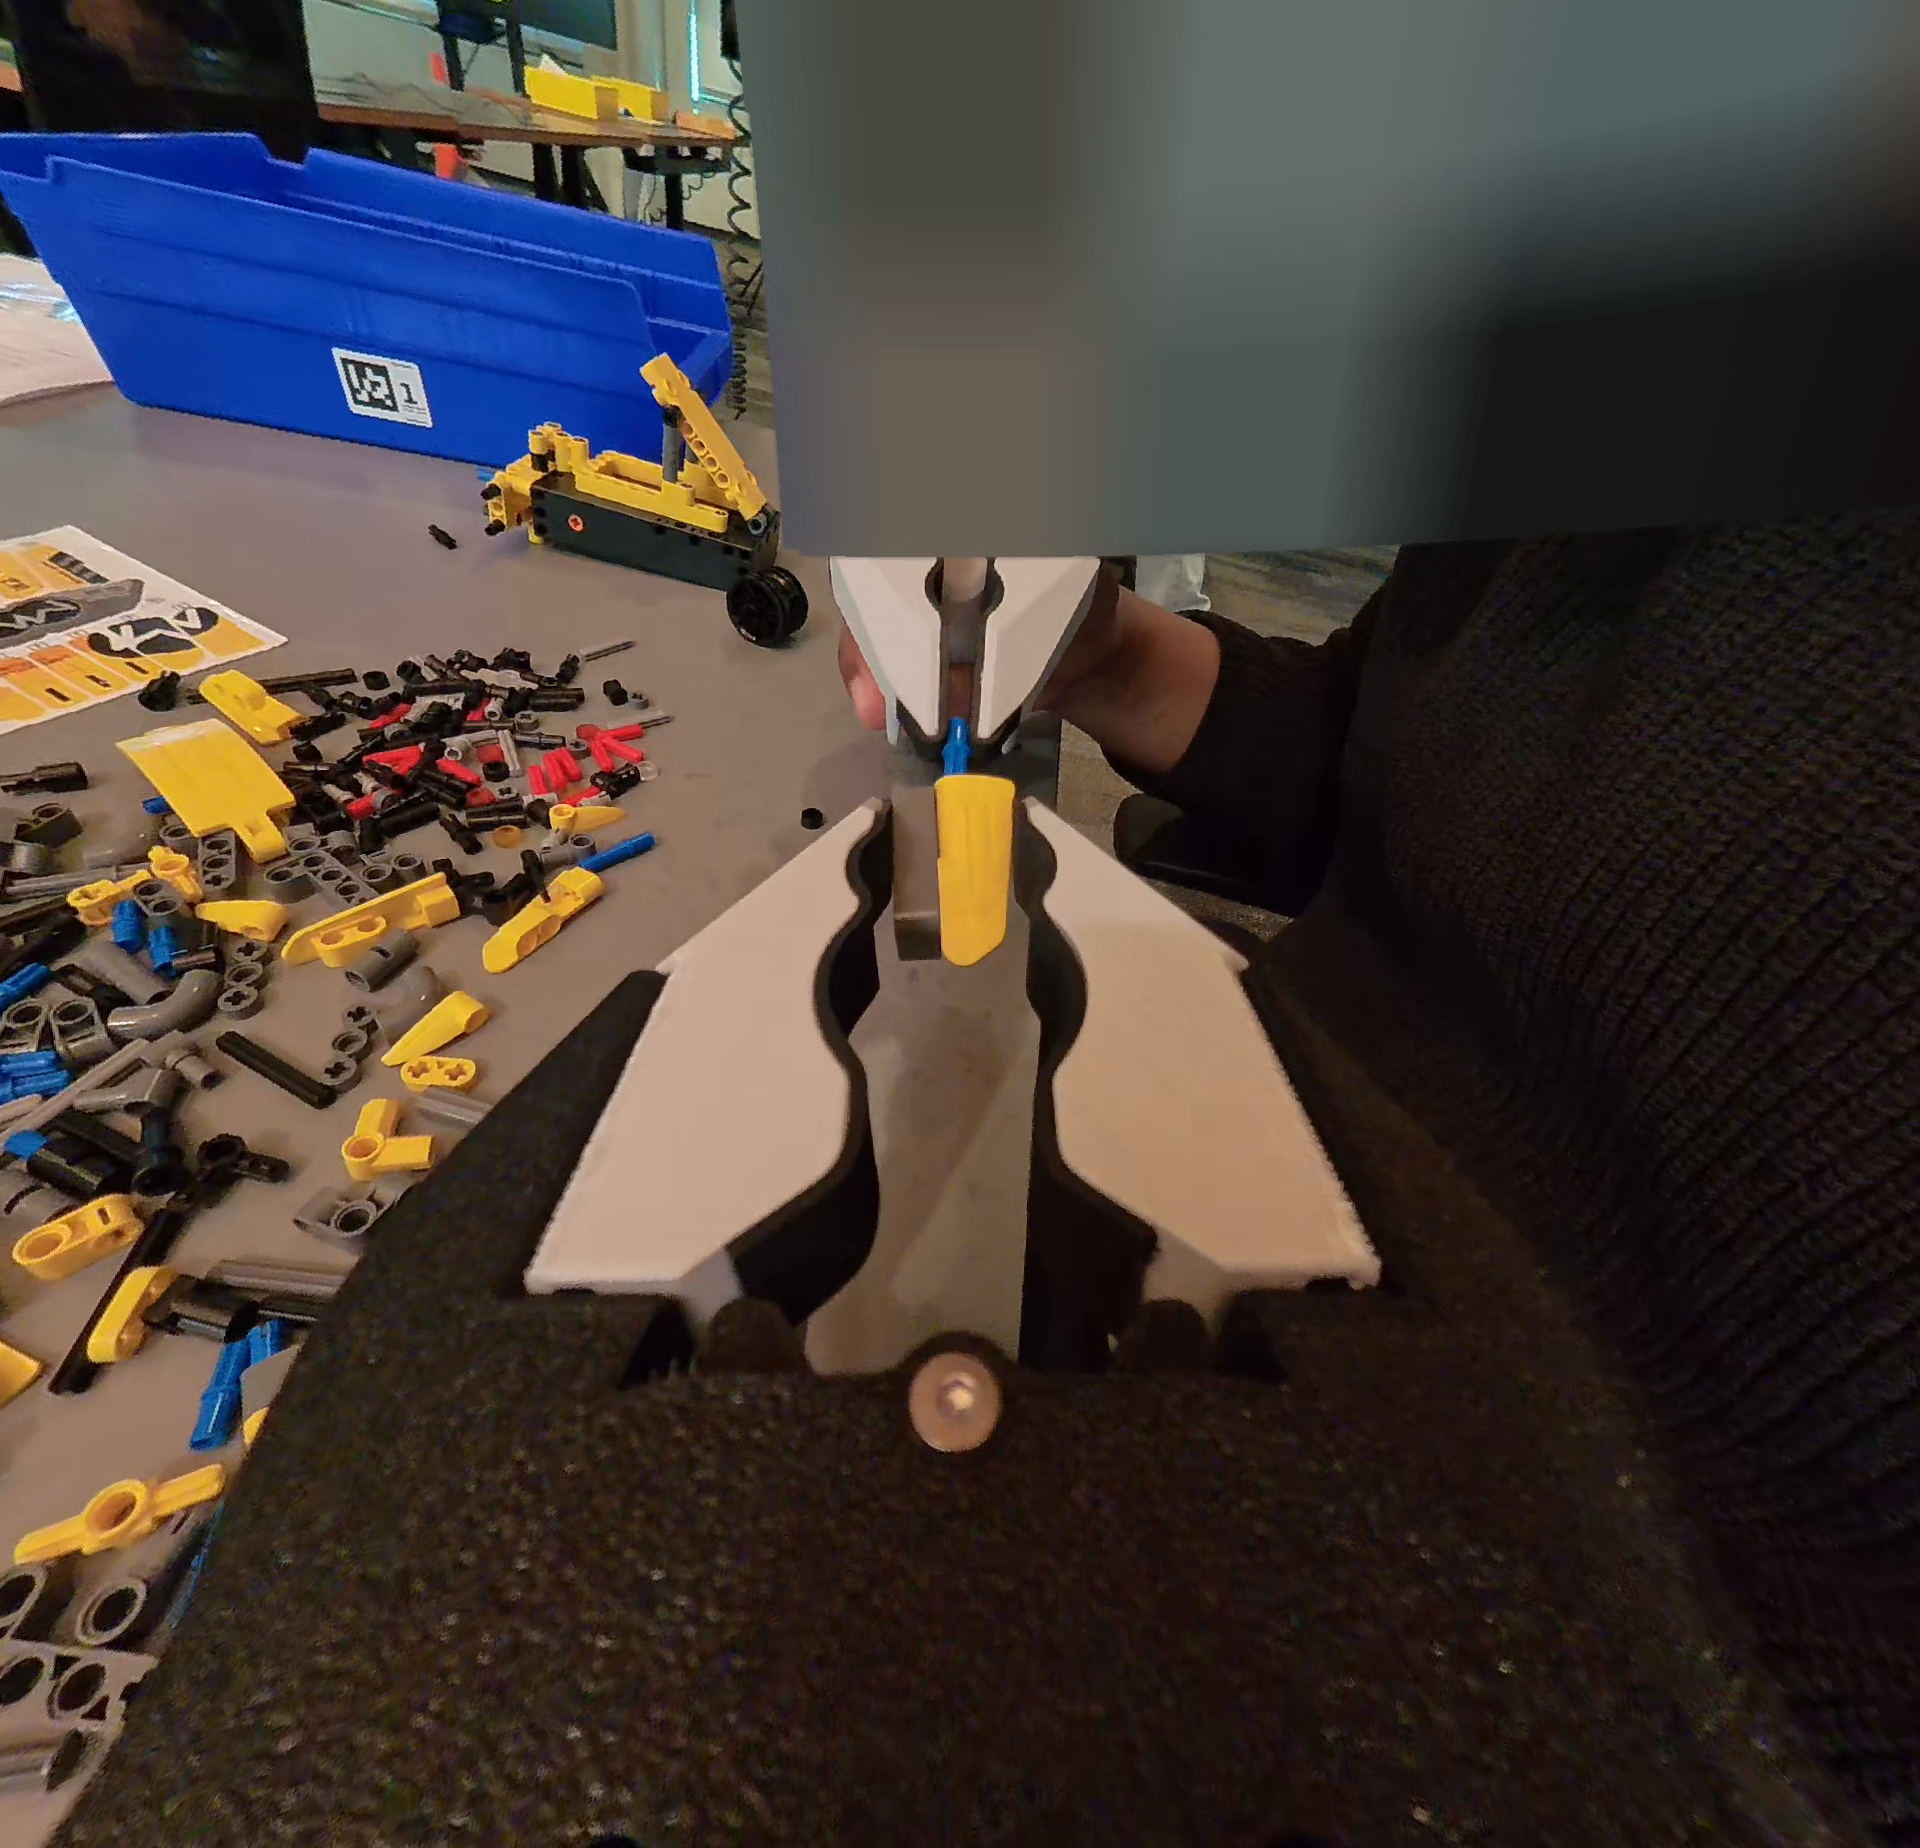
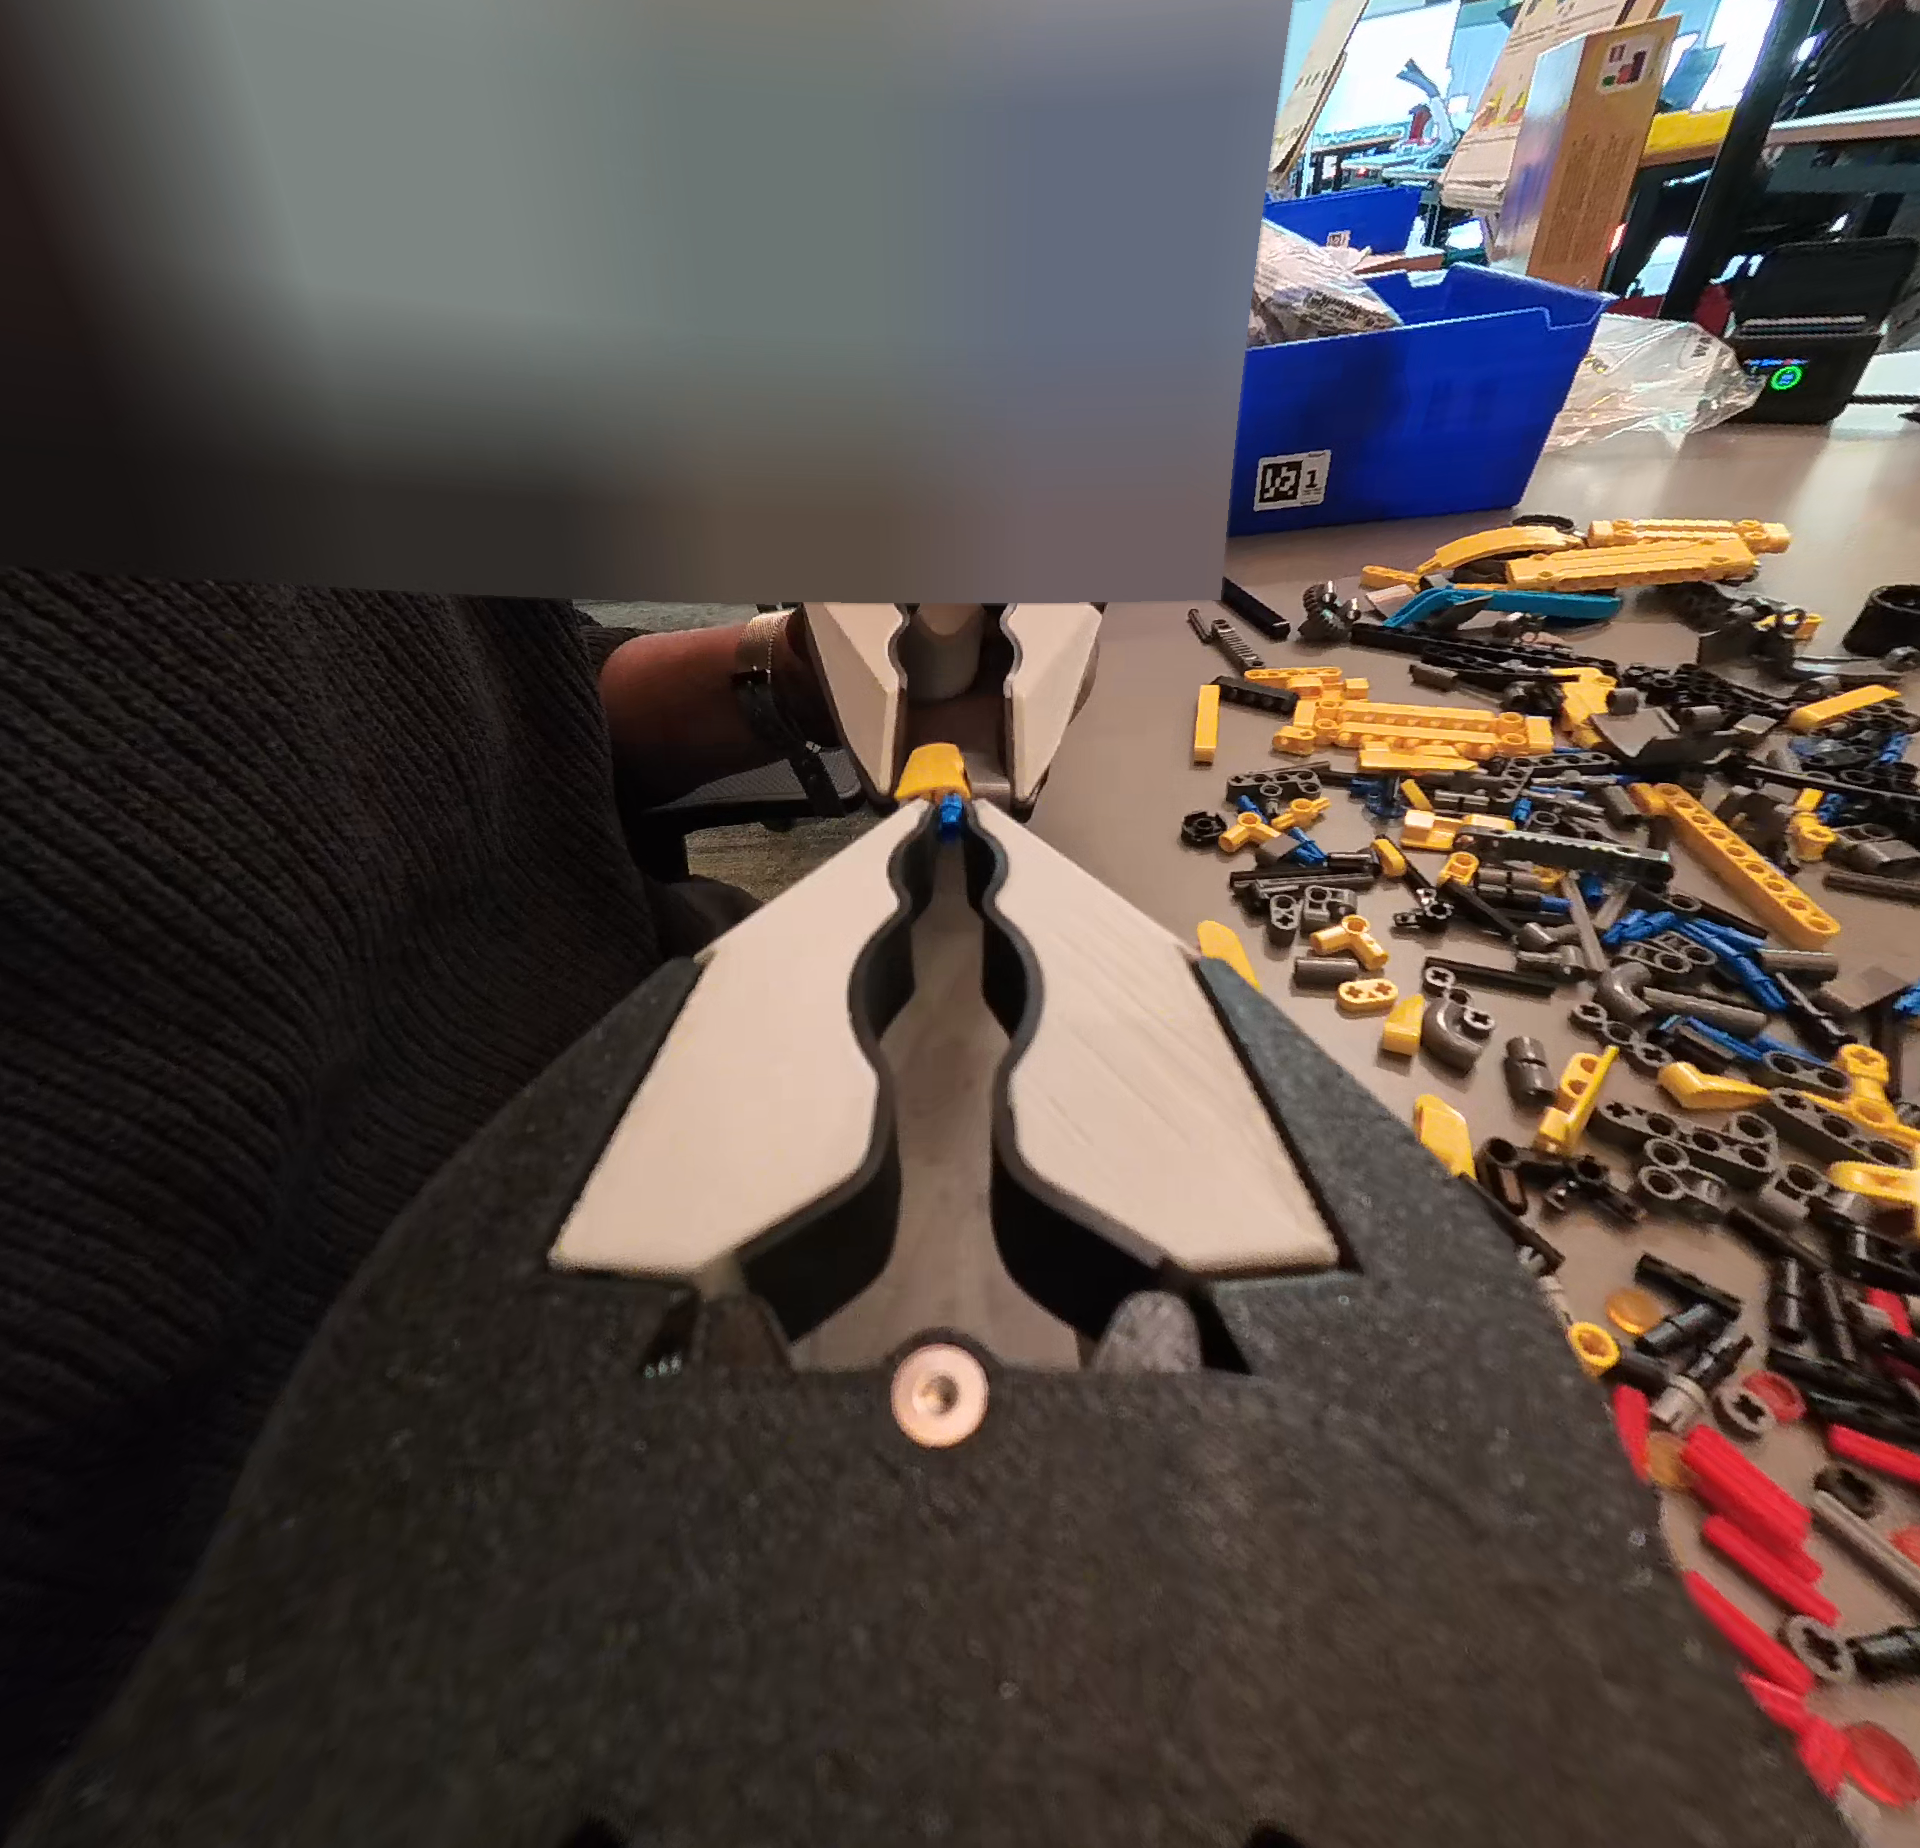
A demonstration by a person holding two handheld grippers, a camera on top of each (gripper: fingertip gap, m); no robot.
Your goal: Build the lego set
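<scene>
My left gripper is shut on a yellow wedge-shaped piece, with a grey block beside it between the fingers. My right gripper faces it tip to tip and is shut on a small blue pin. In the left wrist view the right gripper holds the blue pin against the yellow piece's far end. In the right wrist view the left gripper shows beyond with the yellow piece. Both are held above the grey table's near edge.
Loose yellow, black, grey, blue and red pieces cover the table. A partly built yellow and black vehicle stands by a blue bin. A printed sheet lies at left. A person's dark knitted sleeve is close. Only a small space, under 4 cm, lies between the two pairs of fingers.
</scene>
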